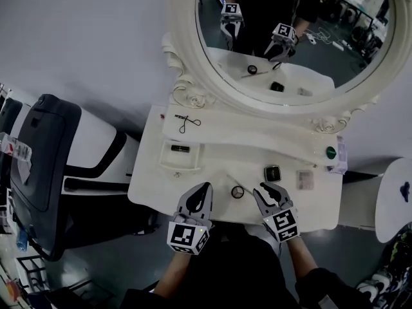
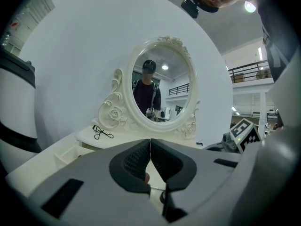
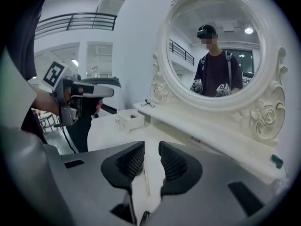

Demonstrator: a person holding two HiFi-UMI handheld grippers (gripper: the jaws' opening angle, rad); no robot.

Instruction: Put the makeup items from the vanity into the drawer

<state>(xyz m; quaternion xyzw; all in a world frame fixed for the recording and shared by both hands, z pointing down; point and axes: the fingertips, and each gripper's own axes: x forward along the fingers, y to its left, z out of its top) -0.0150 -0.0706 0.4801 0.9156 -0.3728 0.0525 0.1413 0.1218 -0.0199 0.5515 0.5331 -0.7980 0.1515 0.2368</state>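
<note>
The right gripper [image 3: 151, 147] has its jaws parted with a clear gap and nothing gripped. A thin pale stick with a small dark round head [image 1: 237, 190] shows through that gap, lying flat on the white vanity tabletop [image 1: 154, 185] just ahead of and below the tips. The downward pitch of this gripper and the line-up of the gap with the stick suggest an approach for a pick. That is a judgement, as no contact is made. The left gripper [image 2: 150, 145] sits to the left of the right one, its jaws closed tip to tip and empty. It is held near level over the front edge of the tabletop and is probably parked clear while the other works. A black square compact [image 1: 273, 172] lies just beyond the right gripper's tips, and a small clear rectangular case [image 1: 304, 179] lies further right of them; both are loose and untouched. Ahead of the left gripper the small white drawer [image 1: 168, 164] stands pulled open with a slim dark item [image 1: 180, 148] already inside, so the destination is ready to receive. Behind the drawer, on the raised shelf, lies a black wire eyelash curler [image 1: 187, 123]. A green round object [image 1: 331, 152] sits at the far right of that shelf, and its purpose cannot be told. The oval mirror in an ornate white frame [image 1: 190, 97] backs everything. Most of the items remain outside the drawer.
</note>
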